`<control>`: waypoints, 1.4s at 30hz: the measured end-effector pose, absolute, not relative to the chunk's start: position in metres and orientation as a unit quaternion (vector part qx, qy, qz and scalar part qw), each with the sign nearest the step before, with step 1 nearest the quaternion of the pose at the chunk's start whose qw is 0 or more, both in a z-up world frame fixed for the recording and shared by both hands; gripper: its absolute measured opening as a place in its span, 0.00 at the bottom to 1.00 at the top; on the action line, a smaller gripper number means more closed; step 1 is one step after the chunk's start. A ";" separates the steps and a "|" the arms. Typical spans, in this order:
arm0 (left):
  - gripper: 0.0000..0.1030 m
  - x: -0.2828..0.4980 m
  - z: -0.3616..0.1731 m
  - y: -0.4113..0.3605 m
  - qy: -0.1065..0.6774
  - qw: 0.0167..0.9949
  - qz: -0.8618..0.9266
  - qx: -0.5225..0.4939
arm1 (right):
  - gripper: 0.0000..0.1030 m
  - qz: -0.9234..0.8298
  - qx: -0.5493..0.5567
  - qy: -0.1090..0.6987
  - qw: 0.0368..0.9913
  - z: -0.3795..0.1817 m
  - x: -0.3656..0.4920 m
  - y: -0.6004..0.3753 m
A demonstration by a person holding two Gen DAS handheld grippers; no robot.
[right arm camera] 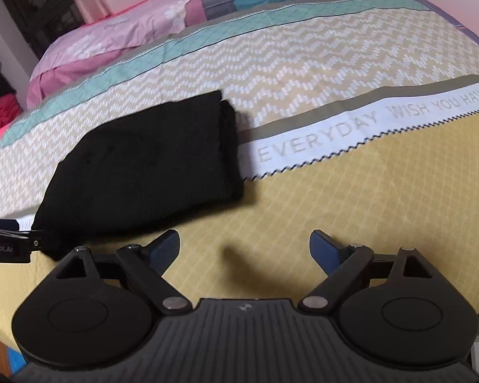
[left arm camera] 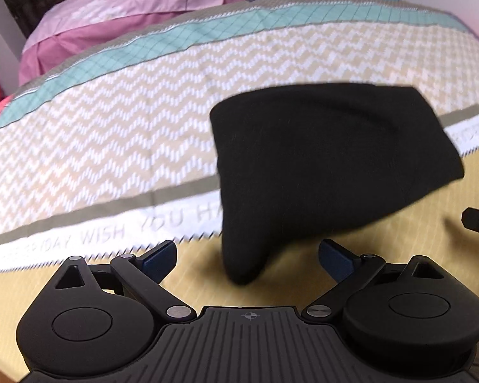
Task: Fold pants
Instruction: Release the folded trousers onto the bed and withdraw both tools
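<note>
Pants (right arm camera: pixel 143 172) (folded, black) lie left of the right gripper's (right arm camera: pixel 244 249) spread, empty jaws.

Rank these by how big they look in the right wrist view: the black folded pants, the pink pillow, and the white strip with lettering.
1. Black folded pants, clearly largest.
2. White strip with lettering and pink pillow look similar; the pillow lies farther away, so I won't rank them.

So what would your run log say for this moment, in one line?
pants: folded, lying on bedspread | left gripper: open, empty | right gripper: open, empty
</note>
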State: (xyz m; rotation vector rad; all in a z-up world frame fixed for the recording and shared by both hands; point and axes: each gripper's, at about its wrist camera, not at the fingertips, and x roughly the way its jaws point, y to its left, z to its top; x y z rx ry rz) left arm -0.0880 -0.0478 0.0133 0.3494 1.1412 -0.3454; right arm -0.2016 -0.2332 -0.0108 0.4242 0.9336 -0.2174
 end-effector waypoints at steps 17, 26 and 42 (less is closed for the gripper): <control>1.00 -0.102 -0.006 -0.036 0.572 0.792 -0.125 0.172 | 0.88 -0.051 0.165 0.463 0.870 -0.011 -0.194 -0.184; 1.00 -0.101 -0.008 -0.039 0.575 0.789 -0.125 0.177 | 0.89 -0.048 0.151 0.474 0.866 -0.011 -0.193 -0.176; 1.00 -0.097 -0.012 -0.035 0.589 0.779 -0.128 0.174 | 0.89 -0.037 0.146 0.485 0.861 -0.014 -0.187 -0.165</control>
